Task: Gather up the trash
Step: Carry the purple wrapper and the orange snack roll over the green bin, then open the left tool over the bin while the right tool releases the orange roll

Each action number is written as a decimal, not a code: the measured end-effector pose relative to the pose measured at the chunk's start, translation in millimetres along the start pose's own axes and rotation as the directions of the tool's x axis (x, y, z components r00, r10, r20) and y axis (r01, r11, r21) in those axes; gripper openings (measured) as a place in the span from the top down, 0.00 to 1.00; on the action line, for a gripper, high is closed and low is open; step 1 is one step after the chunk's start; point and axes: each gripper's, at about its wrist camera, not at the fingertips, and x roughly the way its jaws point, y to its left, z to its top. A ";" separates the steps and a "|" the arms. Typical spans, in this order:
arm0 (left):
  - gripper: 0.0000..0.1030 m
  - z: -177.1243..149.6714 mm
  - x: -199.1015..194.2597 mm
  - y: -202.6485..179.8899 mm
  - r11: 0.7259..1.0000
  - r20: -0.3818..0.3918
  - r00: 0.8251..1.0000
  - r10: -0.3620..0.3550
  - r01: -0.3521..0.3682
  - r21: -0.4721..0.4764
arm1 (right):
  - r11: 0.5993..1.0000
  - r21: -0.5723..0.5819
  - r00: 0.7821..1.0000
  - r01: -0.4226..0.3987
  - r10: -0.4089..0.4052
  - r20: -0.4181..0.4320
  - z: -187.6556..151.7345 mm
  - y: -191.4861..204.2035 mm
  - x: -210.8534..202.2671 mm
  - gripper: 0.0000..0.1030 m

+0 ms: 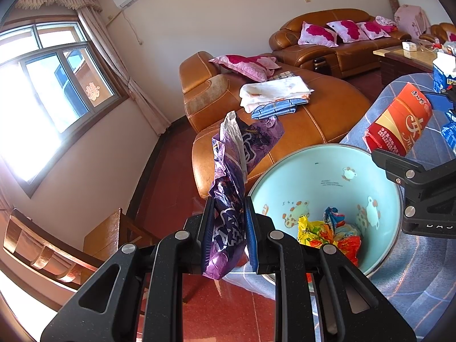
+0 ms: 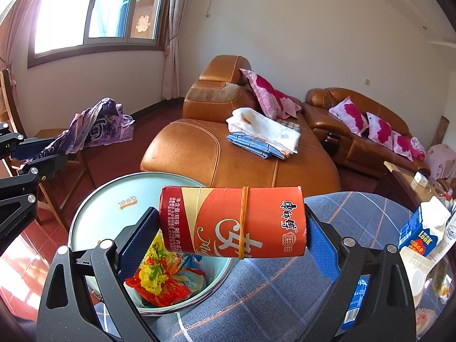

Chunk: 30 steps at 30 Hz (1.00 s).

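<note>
My left gripper [image 1: 228,225] is shut on a crumpled purple wrapper [image 1: 233,171], held upright just left of the light blue trash bin [image 1: 327,171]. The wrapper also shows at the left in the right wrist view [image 2: 94,128]. My right gripper [image 2: 230,225] is shut on a red box with a rubber band [image 2: 232,222], held sideways over the bin's right rim [image 2: 94,193]. The box also shows in the left wrist view [image 1: 399,119]. Crumpled yellow and red wrappers [image 2: 159,279] lie in the bin's bottom.
The bin stands by a table with a blue plaid cloth [image 2: 270,290]. A blue and white carton [image 2: 421,228] and other packaging stand at its right. A brown leather sofa [image 2: 228,154] with folded cloths and pink pillows is behind. A wooden chair [image 1: 108,236] is at left.
</note>
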 end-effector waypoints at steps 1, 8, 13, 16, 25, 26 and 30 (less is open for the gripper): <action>0.80 0.0 0.0 0.0 1.000 -0.001 1.000 -0.001 0.001 -0.001 | 1.000 0.001 1.000 0.000 0.000 -0.001 0.1 -0.4 -0.3 0.09; 0.80 -0.1 -0.4 -1.6 1.000 0.002 1.000 -0.005 0.005 0.003 | 1.000 0.001 1.000 0.000 0.000 -0.001 0.0 -0.1 -0.4 0.09; 0.76 0.2 -1.4 0.0 1.000 0.008 1.000 -0.011 0.011 -0.003 | 1.000 0.005 1.000 -0.009 0.009 0.002 -0.7 0.3 0.8 0.08; 0.54 -0.4 -3.4 1.7 1.000 0.019 1.000 -0.004 0.004 -0.009 | 1.000 0.000 1.000 -0.025 0.025 -0.012 -2.0 -0.3 3.9 0.07; 0.50 2.2 -5.6 1.3 1.000 0.026 1.000 -0.003 0.003 -0.007 | 1.000 0.002 1.000 -0.028 0.028 -0.010 -3.7 1.0 4.6 0.06; 0.49 2.2 -6.1 1.8 1.000 0.027 1.000 -0.001 0.002 -0.009 | 0.999 0.002 0.999 -0.033 0.033 -0.011 -4.3 1.5 4.7 0.06; 0.48 2.5 -6.4 1.3 1.000 0.027 1.000 0.001 0.000 -0.008 | 1.000 -0.009 0.999 -0.029 0.029 -0.015 -4.7 4.3 6.0 0.06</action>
